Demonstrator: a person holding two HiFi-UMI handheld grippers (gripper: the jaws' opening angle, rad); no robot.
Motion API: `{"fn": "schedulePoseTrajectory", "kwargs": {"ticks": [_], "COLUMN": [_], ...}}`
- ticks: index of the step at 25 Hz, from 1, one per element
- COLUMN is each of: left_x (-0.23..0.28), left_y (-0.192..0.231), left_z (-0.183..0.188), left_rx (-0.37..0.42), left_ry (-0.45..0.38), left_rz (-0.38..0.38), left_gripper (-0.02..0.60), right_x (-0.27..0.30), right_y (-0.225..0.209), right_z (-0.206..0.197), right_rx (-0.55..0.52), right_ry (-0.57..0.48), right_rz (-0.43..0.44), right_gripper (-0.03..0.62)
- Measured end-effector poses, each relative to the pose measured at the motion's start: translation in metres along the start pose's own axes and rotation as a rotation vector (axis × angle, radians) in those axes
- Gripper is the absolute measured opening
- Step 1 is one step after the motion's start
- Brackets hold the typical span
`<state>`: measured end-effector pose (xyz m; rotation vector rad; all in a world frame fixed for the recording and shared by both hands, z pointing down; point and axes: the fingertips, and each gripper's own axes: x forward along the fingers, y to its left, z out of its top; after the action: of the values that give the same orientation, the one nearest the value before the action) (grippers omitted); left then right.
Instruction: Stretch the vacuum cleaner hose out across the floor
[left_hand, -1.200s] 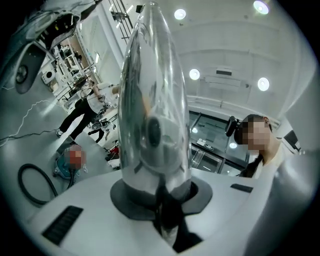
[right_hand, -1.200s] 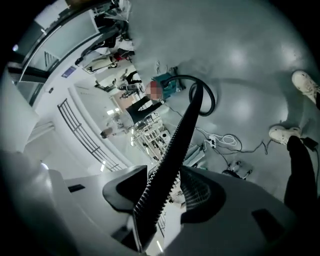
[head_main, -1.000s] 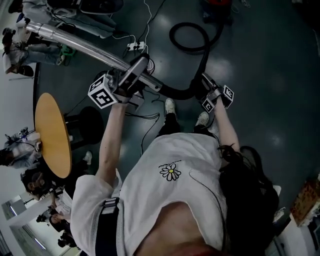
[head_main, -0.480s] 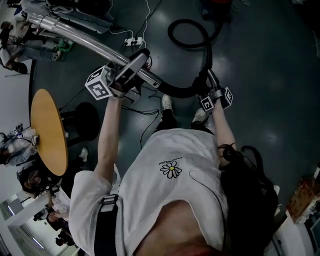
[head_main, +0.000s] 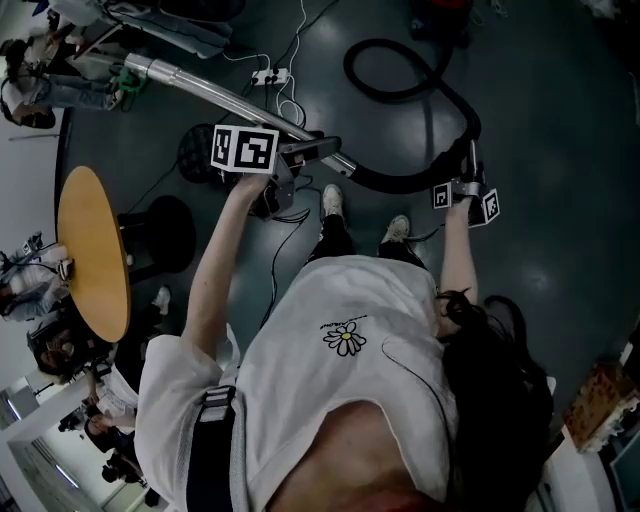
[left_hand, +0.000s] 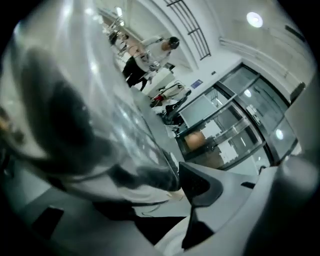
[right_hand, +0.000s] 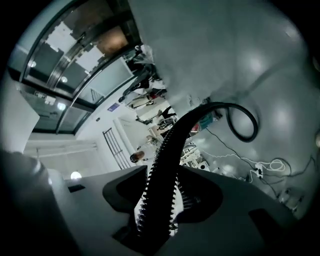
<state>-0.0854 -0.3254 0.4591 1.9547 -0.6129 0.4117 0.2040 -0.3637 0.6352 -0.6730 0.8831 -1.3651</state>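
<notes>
The black ribbed hose (head_main: 410, 180) curves from a loop on the dark floor to the shiny metal wand (head_main: 210, 92). My right gripper (head_main: 470, 165) is shut on the hose, which runs up between both jaws in the right gripper view (right_hand: 165, 165). My left gripper (head_main: 320, 150) is at the wand's near end, where wand and hose join. Its jaws are opening. In the left gripper view the blurred wand (left_hand: 100, 100) fills the left side, and one dark fingertip (left_hand: 202, 185) stands just off the wand.
A round wooden table (head_main: 95, 255) and a black stool (head_main: 165, 235) stand at the left. A power strip with white cables (head_main: 272, 75) lies beyond the wand. The person's shoes (head_main: 335, 200) are just below the hose. Other people sit at the far left.
Both grippers have shifted right. The left gripper has turned so that its marker cube faces up. The hose bend between the hands has pulled wider to the right.
</notes>
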Motion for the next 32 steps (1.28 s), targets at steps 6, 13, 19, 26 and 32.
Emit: {"fn": "schedulePoseTrajectory", "kwargs": {"ticks": [6,13,19,26,32], "left_x": [0.005,-0.016,0.024,0.079,0.095], "left_y": [0.019,0.064,-0.031,-0.147,-0.145], "left_z": [-0.097,-0.077,0.027,0.067,-0.003], "left_rx": [-0.292,0.667,0.745,0.298,0.537], "left_ry": [0.344,0.417,-0.180,-0.344,-0.036], "left_rz": [-0.119,0.471,0.072,-0.806,-0.593], "left_gripper": [0.253,0.252,0.252,0.290,0.295], "right_x": [0.055,0.080,0.031,0.051,-0.005], "right_y": [0.081,0.093,0.090,0.166,0.140], "right_z": [-0.013,-0.177,-0.245,-0.276,-0.270], "right_rx": [-0.273,-0.575,-0.521,-0.549,-0.685], "right_ry": [0.213,0.899,1.016,1.075,1.180], "right_rz": [0.057,0.025,0.042,0.257,0.119], "right_gripper": [0.196,0.166,0.166,0.163,0.164]}}
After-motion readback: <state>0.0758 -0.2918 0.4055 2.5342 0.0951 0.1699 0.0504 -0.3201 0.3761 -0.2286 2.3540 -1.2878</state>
